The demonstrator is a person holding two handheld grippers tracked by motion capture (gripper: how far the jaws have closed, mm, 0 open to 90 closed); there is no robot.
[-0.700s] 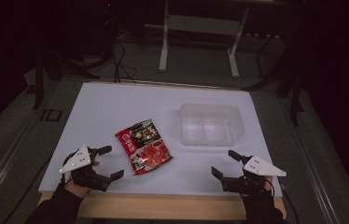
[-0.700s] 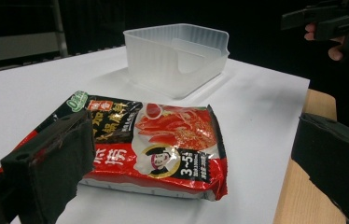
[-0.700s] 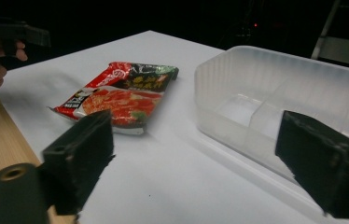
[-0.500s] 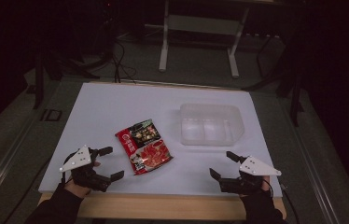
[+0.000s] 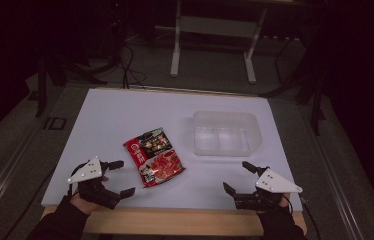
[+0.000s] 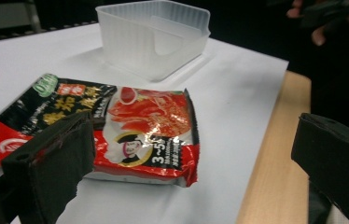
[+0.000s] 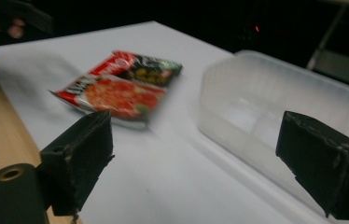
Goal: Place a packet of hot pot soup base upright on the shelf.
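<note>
Lying flat on the white table (image 5: 125, 120), a red noodle packet (image 5: 153, 156) sits just left of a clear plastic container (image 5: 226, 133). Near the front edge, the left gripper (image 5: 121, 177) and right gripper (image 5: 239, 177) both hover with jaws spread wide, empty.

Setting: dim lab or recording room. Evidence: white surface (image 5: 125, 115) laid on a wooden bench, dark surroundings, grey carpeted floor (image 5: 215, 70), trailing cables (image 5: 127, 60), metal-legged stand (image 5: 212, 30) behind.
</note>
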